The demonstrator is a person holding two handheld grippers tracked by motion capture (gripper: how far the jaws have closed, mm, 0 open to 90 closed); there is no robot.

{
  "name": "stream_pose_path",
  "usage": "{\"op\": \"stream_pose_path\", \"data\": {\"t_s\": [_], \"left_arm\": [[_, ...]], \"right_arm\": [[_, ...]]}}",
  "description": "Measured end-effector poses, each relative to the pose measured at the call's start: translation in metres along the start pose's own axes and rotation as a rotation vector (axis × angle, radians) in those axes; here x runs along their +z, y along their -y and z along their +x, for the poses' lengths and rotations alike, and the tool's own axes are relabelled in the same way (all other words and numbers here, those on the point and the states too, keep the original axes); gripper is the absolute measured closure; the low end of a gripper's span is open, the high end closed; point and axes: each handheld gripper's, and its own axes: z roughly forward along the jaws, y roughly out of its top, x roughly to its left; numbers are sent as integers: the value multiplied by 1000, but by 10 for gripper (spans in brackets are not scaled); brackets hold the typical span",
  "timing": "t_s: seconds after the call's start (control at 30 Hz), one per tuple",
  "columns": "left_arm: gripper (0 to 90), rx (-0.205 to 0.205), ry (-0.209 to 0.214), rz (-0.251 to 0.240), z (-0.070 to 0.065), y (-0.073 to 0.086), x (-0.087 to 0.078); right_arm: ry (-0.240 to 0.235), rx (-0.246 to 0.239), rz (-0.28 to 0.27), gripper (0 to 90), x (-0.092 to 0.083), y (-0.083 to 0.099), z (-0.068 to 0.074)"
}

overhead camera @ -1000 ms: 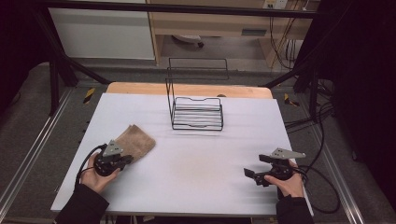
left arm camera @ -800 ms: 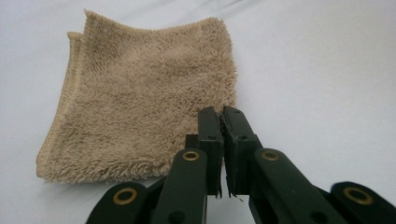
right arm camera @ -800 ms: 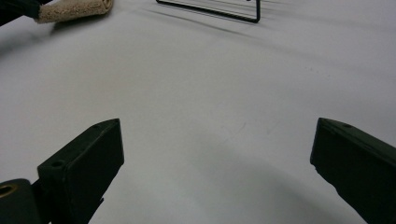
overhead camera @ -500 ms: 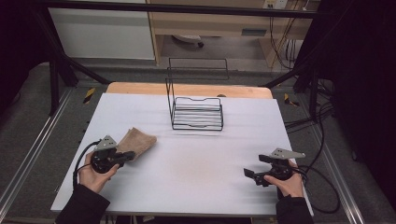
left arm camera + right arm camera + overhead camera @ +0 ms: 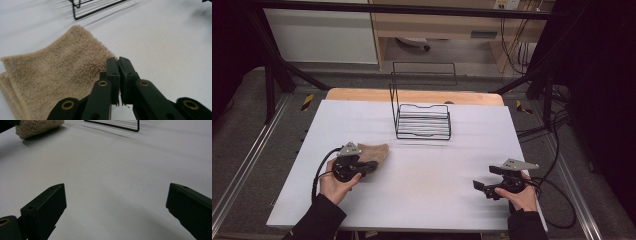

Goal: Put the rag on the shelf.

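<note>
A tan fluffy towel (image 5: 376, 150) lies on the left half of the white table (image 5: 432, 175), with a second layer showing along its edge in the left gripper view. My left gripper (image 5: 372, 165) is at the towel's near right edge. Its jaws are pressed together, and the towel (image 5: 57, 72) runs in under the left gripper (image 5: 118, 61) at the tips, so it looks pinched by the edge. My right gripper (image 5: 485, 178) rests low at the table's right front. In its own view the right gripper (image 5: 115, 200) stands wide open over bare table, far from the towel (image 5: 37, 126).
A black wire rack (image 5: 422, 122) stands at the middle back of the table, past the towel, and its base bar (image 5: 112, 126) lies ahead of the right gripper. Beyond the white top is a wooden edge (image 5: 362, 94), and metal frame rails run down both sides.
My left hand drew back to the left, then moved right and rose a little. The towel shifted right with it and now looks narrower. The right hand stayed put.
</note>
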Motion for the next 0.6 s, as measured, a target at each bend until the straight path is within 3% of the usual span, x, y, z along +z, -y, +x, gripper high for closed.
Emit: {"op": "stream_pose_path", "data": {"t_s": [0.6], "left_arm": [[868,62,112,48,-56,-17,43]], "right_arm": [[0,-2,2,34,1,0,0]]}}
